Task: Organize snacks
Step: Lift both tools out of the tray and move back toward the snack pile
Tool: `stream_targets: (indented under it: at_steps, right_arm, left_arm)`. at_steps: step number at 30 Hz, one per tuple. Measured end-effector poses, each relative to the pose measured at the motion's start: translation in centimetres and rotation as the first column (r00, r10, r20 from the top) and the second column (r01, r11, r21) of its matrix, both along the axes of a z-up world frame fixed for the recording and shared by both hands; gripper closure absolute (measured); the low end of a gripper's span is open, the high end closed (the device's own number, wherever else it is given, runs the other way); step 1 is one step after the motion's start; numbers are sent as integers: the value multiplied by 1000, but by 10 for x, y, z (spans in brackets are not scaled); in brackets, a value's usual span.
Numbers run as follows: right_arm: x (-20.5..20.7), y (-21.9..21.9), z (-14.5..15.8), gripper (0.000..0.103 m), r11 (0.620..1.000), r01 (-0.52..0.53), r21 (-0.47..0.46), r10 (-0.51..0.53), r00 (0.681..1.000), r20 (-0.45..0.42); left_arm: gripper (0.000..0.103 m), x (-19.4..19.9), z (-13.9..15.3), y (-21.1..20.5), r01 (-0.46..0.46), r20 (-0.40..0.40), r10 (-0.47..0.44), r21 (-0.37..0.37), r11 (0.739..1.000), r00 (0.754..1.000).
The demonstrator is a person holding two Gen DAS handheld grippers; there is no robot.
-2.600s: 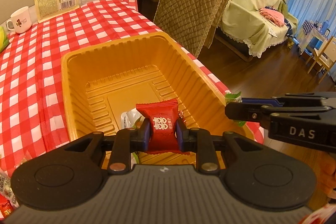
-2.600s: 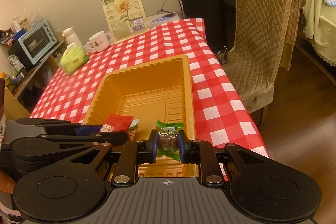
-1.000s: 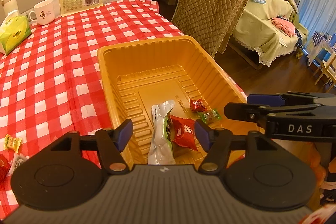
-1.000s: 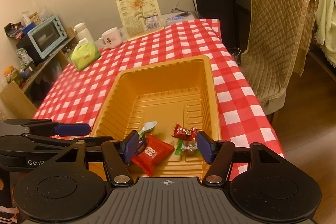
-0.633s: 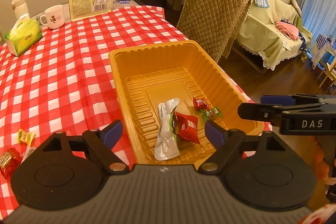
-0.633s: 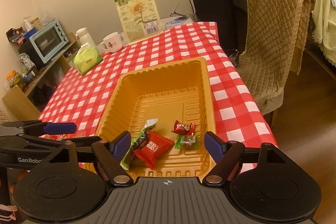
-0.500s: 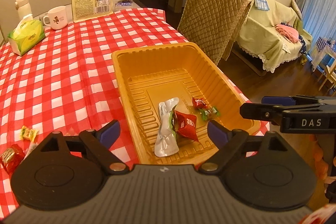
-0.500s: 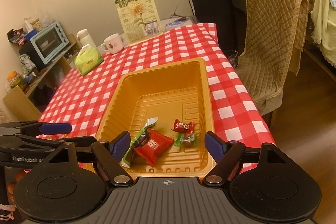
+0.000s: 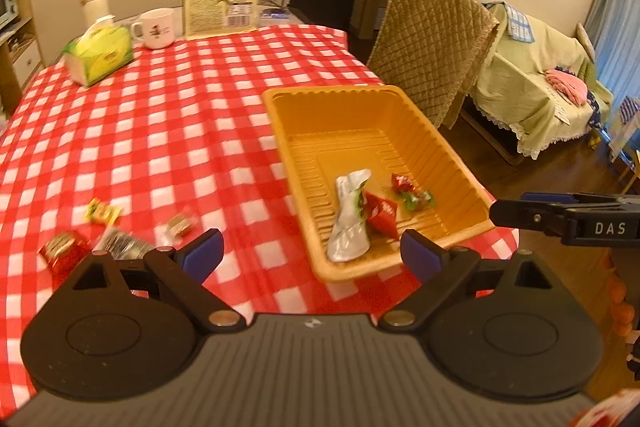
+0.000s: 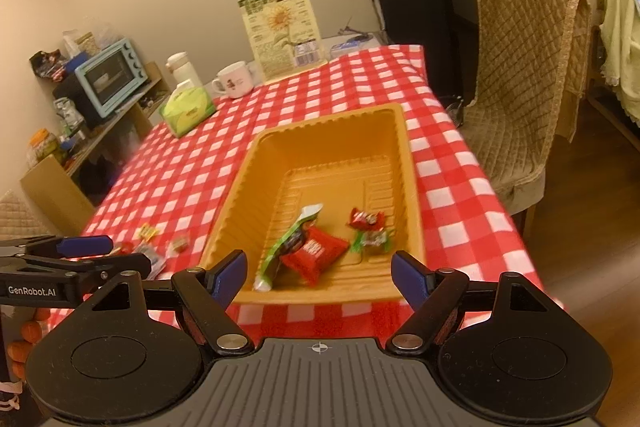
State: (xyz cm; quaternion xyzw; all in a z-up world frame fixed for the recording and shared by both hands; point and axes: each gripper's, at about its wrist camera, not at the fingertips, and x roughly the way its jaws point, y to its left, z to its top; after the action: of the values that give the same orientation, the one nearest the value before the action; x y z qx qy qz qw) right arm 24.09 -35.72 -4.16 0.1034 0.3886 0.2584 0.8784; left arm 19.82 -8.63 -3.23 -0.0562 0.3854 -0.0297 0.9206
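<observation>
Both tools backed off, empty; red packet [image 9: 380, 213] in tray [image 9: 460, 163] ahead

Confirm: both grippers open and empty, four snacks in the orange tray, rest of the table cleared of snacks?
Not cleared. The left wrist view shows several snacks on the checked cloth beside the orange tray. The rest holds: left gripper and right gripper open and empty, four snacks in the tray.
</observation>
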Motion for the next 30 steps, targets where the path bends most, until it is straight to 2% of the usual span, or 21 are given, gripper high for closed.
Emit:
stream_targets:
  at_steps: [8,18,30]
  right_arm:
    - [-20,16,-6,24,998,-67,-4,67,998,-21]
    - [-38,48,-18,24,989,-149,-15,147,987,-59]
    - [-49,105,-24,24,968,-249,-19,246,966,-79]
  left_arm:
    - [9,-39,-4,25,-72,-17,72,-9,997,997]
    - [9,-75,-10,64,-186,-46,185,-9,983,982]
    - [13,-98,-16,103,-242,-60,241,1,970,969]
